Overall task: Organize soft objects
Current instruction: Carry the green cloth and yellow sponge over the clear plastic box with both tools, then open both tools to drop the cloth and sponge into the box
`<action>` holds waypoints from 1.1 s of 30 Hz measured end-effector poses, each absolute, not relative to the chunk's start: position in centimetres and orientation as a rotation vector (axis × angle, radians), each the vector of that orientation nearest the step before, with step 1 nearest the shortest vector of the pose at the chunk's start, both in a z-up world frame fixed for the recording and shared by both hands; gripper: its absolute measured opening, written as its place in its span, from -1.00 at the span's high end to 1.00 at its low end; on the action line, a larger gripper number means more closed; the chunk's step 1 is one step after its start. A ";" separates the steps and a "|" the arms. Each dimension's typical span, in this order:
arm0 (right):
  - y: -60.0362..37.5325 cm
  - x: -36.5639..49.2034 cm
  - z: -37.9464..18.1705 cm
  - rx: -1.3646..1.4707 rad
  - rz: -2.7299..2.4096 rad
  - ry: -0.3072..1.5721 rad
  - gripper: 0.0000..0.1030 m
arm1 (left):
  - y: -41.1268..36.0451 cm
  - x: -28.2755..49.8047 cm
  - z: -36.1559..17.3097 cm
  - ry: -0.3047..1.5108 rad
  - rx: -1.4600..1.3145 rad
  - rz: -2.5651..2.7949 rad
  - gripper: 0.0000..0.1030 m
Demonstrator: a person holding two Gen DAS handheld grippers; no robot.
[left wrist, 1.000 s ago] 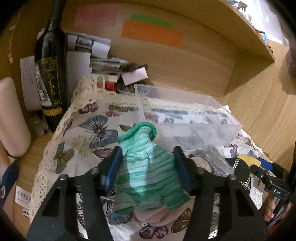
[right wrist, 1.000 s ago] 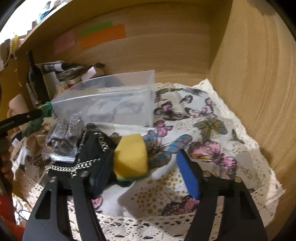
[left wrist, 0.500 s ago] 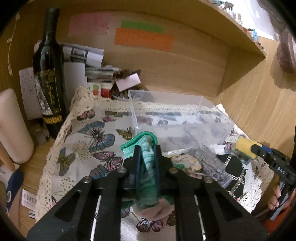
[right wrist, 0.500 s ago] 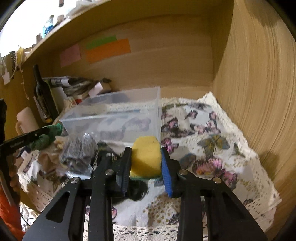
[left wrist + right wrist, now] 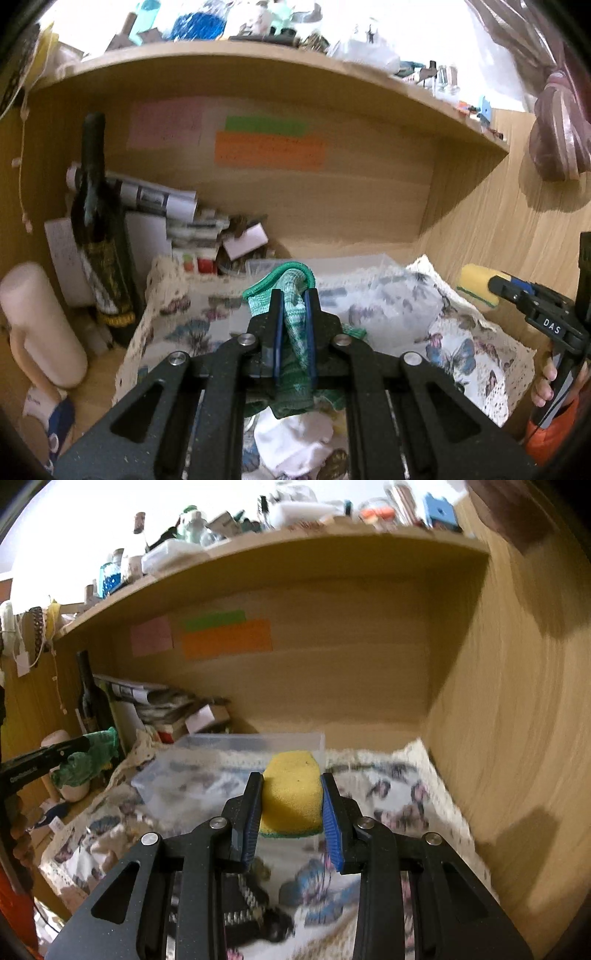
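Observation:
My left gripper (image 5: pixel 294 301) is shut on a green striped knitted glove (image 5: pixel 295 339) and holds it in the air above the butterfly cloth (image 5: pixel 461 343). The glove also shows in the right wrist view (image 5: pixel 88 762). My right gripper (image 5: pixel 291 786) is shut on a yellow sponge (image 5: pixel 291 794) with a green underside, lifted in front of the clear plastic bin (image 5: pixel 229 753). The sponge shows at the right in the left wrist view (image 5: pixel 476 286). The bin (image 5: pixel 354 264) lies behind the glove.
A dark wine bottle (image 5: pixel 98 236) stands at the left by papers (image 5: pixel 155 203) and a white cylinder (image 5: pixel 40 321). A white cloth (image 5: pixel 295 439) and a black item with a chain (image 5: pixel 247 908) lie on the cloth. Wooden walls close the back and right.
Both grippers closed on their objects, the left on the glove and the right on the sponge, then lifted them up off the cloth. Both views now look higher, showing the shelf top.

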State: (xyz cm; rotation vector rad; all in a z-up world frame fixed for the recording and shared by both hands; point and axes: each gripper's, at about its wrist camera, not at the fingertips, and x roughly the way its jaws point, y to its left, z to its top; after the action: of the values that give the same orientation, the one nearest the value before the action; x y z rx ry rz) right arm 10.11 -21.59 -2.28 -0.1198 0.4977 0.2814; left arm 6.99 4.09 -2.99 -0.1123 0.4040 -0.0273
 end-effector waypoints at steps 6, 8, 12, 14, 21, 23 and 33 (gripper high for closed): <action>-20.2 12.9 -1.4 -0.148 0.334 0.478 0.46 | 4.0 10.2 -1.6 0.392 -0.107 -0.060 0.81; -19.4 14.0 -1.5 -0.165 0.350 0.484 0.46 | 4.1 11.3 -1.4 0.404 -0.108 -0.065 0.81; -18.3 16.0 -1.8 -0.206 0.355 0.483 0.46 | 4.7 14.3 -1.4 0.456 -0.140 -0.097 0.81; -17.8 17.2 -2.2 -0.216 0.363 0.499 0.46 | 4.8 16.0 -1.7 0.493 -0.152 -0.106 0.81; -16.2 21.0 -4.8 -0.242 0.379 0.609 0.46 | 4.3 20.8 -4.4 0.624 -0.136 -0.112 0.81; -16.1 21.8 -6.1 -0.247 0.393 0.663 0.46 | 4.1 22.1 -5.6 0.684 -0.136 -0.127 0.81; -17.0 24.1 -9.9 -0.274 0.372 0.838 0.42 | 3.6 24.9 -8.7 0.814 -0.117 -0.149 0.80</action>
State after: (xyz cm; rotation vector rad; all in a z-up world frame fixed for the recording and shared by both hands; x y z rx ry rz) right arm 24.14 -16.98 -9.87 -0.2740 0.8383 0.3717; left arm 24.90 3.56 -8.68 -0.1165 0.8144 -0.1487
